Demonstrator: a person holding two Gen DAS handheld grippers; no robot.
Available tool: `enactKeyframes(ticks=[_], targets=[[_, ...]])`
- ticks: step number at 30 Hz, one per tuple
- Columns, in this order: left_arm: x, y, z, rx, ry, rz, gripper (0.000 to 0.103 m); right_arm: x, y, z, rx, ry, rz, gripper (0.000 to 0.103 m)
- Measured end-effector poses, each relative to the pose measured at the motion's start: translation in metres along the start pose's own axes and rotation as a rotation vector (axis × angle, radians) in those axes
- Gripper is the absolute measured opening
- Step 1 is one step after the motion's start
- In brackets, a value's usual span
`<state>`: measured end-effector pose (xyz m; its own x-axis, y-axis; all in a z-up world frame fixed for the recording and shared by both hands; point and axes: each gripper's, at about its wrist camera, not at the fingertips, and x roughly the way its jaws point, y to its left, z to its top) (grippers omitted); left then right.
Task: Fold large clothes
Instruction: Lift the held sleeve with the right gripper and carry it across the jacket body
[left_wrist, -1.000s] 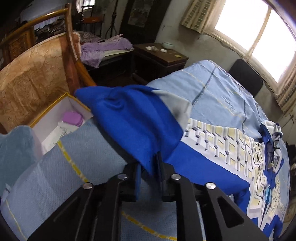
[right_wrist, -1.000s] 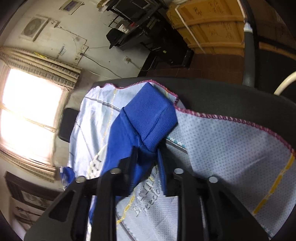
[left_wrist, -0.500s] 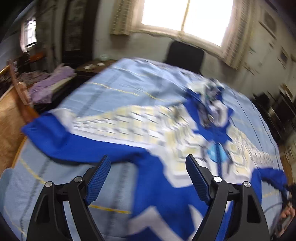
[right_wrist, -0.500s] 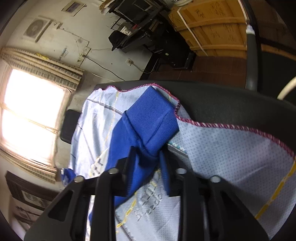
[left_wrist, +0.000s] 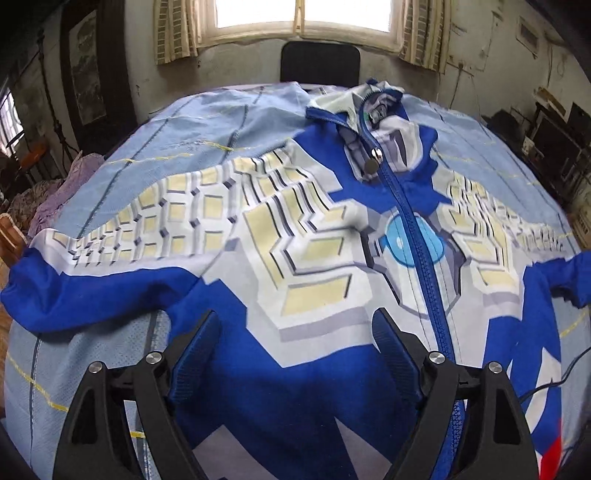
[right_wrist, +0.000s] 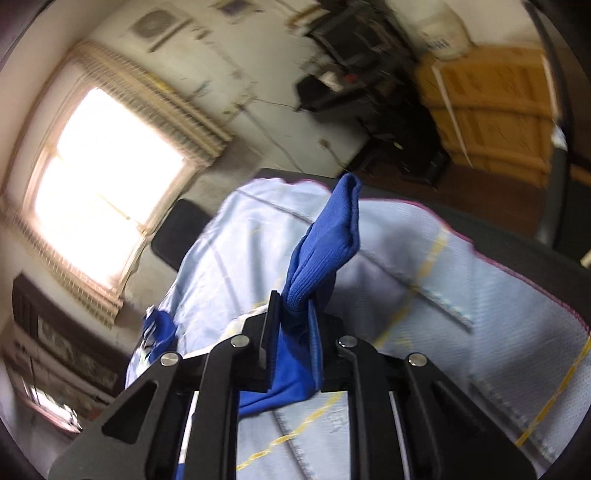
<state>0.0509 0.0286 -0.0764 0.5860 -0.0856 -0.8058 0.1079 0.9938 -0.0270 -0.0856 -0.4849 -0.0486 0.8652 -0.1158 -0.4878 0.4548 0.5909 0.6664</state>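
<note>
While the blue, white and cream zip-front jacket with the block print (left_wrist: 317, 236) lies face up across the pale blue cloth with yellow lines (left_wrist: 207, 125), filling the middle of the left wrist view, we keep the left tool (left_wrist: 295, 332) released, its jaws wide apart above the jacket's lower body and holding nothing. In the centre of the right wrist view our right tool (right_wrist: 291, 310) is clenched on the blue ribbed sleeve cuff (right_wrist: 328, 236), which stands up from the cloth. We judge the step in hand to be carrying this sleeve inward over the chest. To do it well, we should lift just enough to clear the cloth, draw the sleeve straight across, and use the free tool to pin the shoulder so the body does not drag.
</note>
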Motion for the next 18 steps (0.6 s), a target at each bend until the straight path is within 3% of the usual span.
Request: enactKeyframes(ticks=[7, 12, 15, 18], targets=[[-0.017, 0.017, 0.019, -0.060, -0.082, 0.040, 0.085, -0.003, 0.084, -0.032, -0.212, 0.051, 0.082, 0.014], [-0.017, 0.041, 0.028, -0.146, -0.047, 0.007, 0.085, 0.009, 0.155, -0.071, -0.353, 0.107, 0.153, 0.014], [-0.013, 0.054, 0.030, -0.193, -0.017, -0.026, 0.085, 0.021, 0.193, -0.105, -0.417, 0.182, 0.204, 0.014], [-0.006, 0.060, 0.030, -0.213, 0.014, -0.066, 0.085, 0.038, 0.218, -0.147, -0.480, 0.316, 0.239, 0.016]])
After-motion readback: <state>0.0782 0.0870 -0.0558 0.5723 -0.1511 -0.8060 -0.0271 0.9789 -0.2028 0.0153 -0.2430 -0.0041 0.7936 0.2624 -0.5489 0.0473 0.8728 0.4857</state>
